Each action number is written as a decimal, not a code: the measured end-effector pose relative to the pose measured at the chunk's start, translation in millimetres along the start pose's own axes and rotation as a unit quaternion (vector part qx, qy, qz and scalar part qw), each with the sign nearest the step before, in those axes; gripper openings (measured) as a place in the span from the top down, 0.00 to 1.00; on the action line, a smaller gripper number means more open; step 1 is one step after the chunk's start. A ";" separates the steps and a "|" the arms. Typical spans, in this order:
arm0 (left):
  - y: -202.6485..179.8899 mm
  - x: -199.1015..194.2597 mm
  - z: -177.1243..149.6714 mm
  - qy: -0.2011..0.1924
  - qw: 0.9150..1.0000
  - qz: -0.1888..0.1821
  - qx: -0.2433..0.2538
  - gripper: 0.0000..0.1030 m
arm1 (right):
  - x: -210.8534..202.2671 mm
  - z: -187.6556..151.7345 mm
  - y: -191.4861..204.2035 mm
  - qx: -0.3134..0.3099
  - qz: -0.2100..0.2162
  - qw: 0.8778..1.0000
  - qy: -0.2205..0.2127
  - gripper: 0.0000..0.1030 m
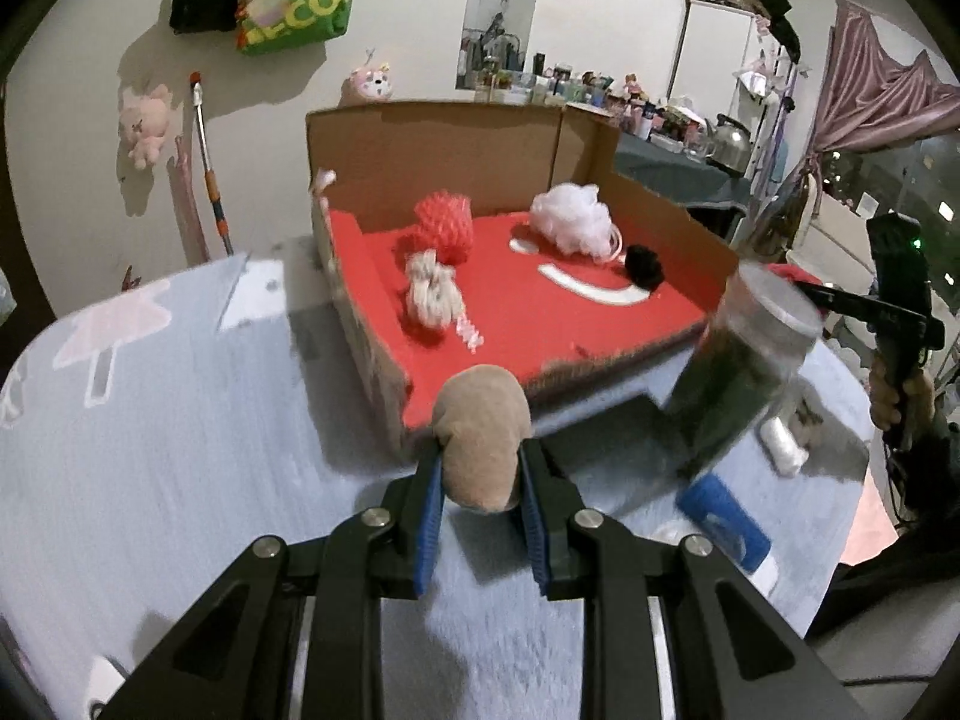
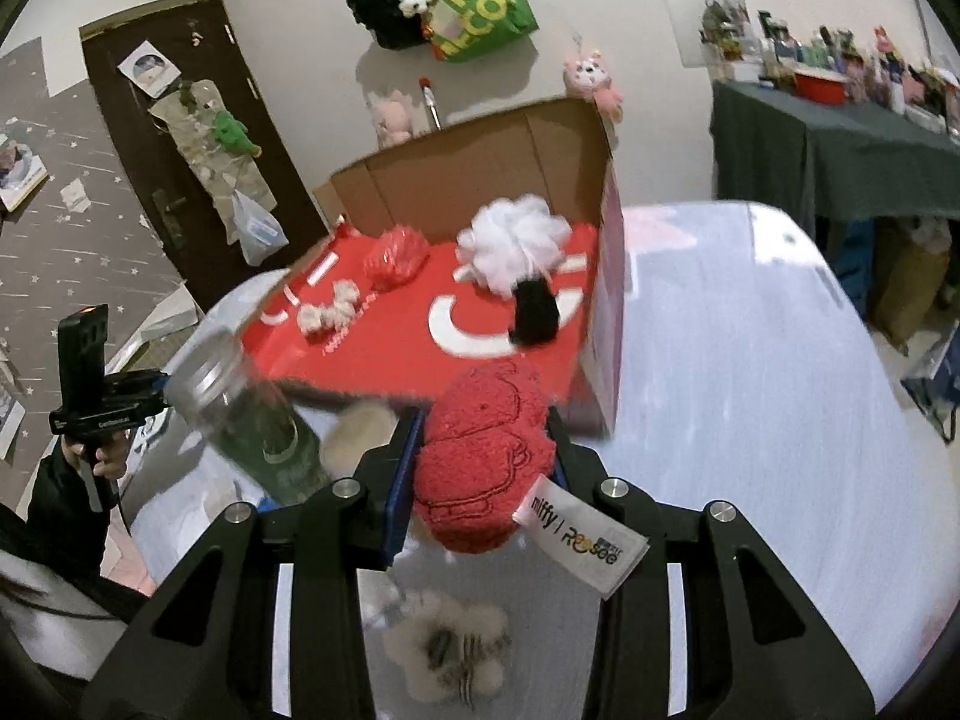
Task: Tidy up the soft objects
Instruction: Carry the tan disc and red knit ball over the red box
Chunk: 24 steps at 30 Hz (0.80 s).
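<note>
The left gripper (image 1: 480, 468) has its jaws closed on a tan plush (image 1: 480, 432); the right gripper (image 2: 483, 456) has its jaws clamped on a red plush (image 2: 480, 456). Both hover over the counter (image 1: 180, 420) at the near edge of the red-lined box (image 1: 540, 312).

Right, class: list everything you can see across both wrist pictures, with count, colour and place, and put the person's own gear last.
cardboard box: one, brown with red floor, on the table
mesh puff: one, red, back of the box
bath pouf: one, white, back right of the box
pom-pom: one, black, beside the bath pouf
knotted toy: one, cream, left part of the box
jar: one, clear with dark contents, tilted by the box's front
fluffy toy: one, white, on the table
table: one, pale blue cloth
left gripper: black, shut on tan plush
right gripper: black, shut on red plush
</note>
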<state>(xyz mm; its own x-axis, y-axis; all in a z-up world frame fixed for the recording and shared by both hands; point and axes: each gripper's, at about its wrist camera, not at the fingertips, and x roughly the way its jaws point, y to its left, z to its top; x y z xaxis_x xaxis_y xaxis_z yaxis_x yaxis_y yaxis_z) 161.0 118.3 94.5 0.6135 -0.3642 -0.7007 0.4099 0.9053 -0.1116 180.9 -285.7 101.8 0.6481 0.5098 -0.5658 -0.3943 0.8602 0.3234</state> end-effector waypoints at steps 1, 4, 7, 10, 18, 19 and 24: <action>-0.2 0.8 5.7 0.000 1.000 -0.001 0.001 0.75 | 0.6 4.4 0.7 -0.002 0.002 1.000 -0.002 0.65; -2.7 7.8 25.5 0.004 1.000 -0.003 0.003 0.75 | 6.7 25.8 5.1 -0.011 0.010 1.000 -0.009 0.65; -7.0 21.2 45.4 0.015 1.000 -0.003 0.010 0.75 | 16.3 46.0 12.5 -0.026 0.013 0.999 -0.013 0.65; -14.1 39.2 64.5 0.029 0.999 0.000 0.018 0.75 | 33.6 69.9 22.2 -0.039 0.023 0.999 -0.007 0.65; -36.7 92.9 101.1 0.088 0.995 -0.006 0.043 0.75 | 119.5 112.3 44.0 -0.063 0.016 0.995 0.081 0.65; -39.6 101.6 104.3 0.099 0.994 -0.005 0.045 0.75 | 130.6 114.0 46.7 -0.069 0.012 0.993 0.097 0.65; -50.1 134.5 115.6 0.139 0.988 0.001 0.063 0.75 | 179.6 121.5 50.9 -0.088 -0.005 0.982 0.169 0.65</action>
<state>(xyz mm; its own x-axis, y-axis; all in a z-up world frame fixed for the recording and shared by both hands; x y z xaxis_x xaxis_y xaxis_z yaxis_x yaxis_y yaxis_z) 301.0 -1.3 87.4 0.4134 -0.2724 -0.8688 0.5002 0.8652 -0.0333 356.4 -148.7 108.8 0.4111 0.4427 -0.7968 -0.5155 0.8339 0.1973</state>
